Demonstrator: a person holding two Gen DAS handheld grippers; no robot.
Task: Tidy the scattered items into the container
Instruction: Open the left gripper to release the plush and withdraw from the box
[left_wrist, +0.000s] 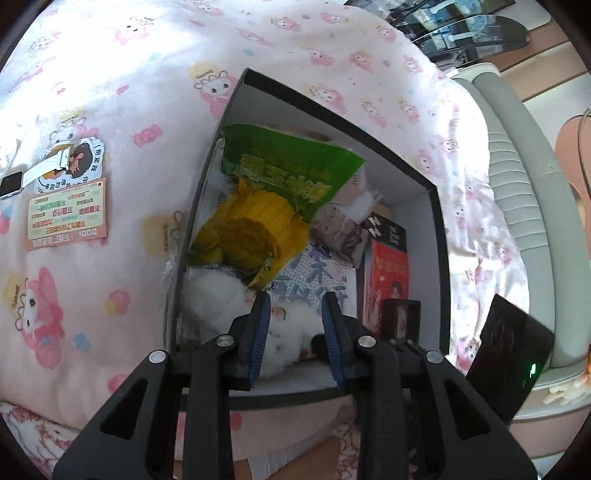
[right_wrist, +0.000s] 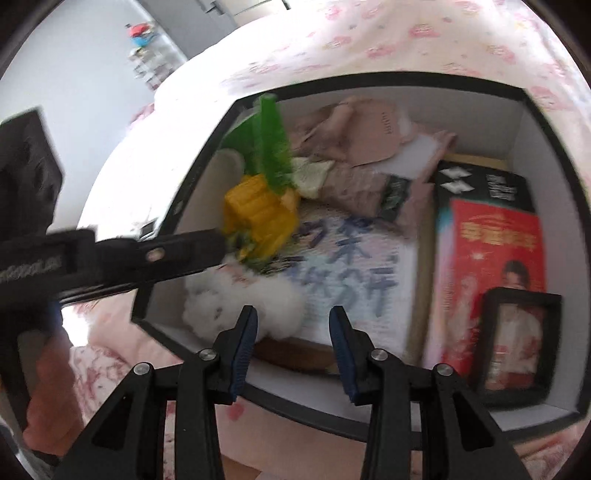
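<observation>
1. The left gripper (left_wrist: 295, 299) hangs over the box (left_wrist: 441, 258) on the bed, fingers apart on nothing.
2. The green and yellow corn bag (left_wrist: 273, 199) lies inside at 11 o'clock.
3. The right gripper (right_wrist: 293, 314) is apart too, holding nothing.

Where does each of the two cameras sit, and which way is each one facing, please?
Left wrist: on the left gripper, looking steeply down into the box; its own fingers show.
Right wrist: on the right gripper, looking down into the box from another side; its fingers and the left gripper show.
Shared: box, green-and-yellow snack bag, white plush toy, red packet.
</observation>
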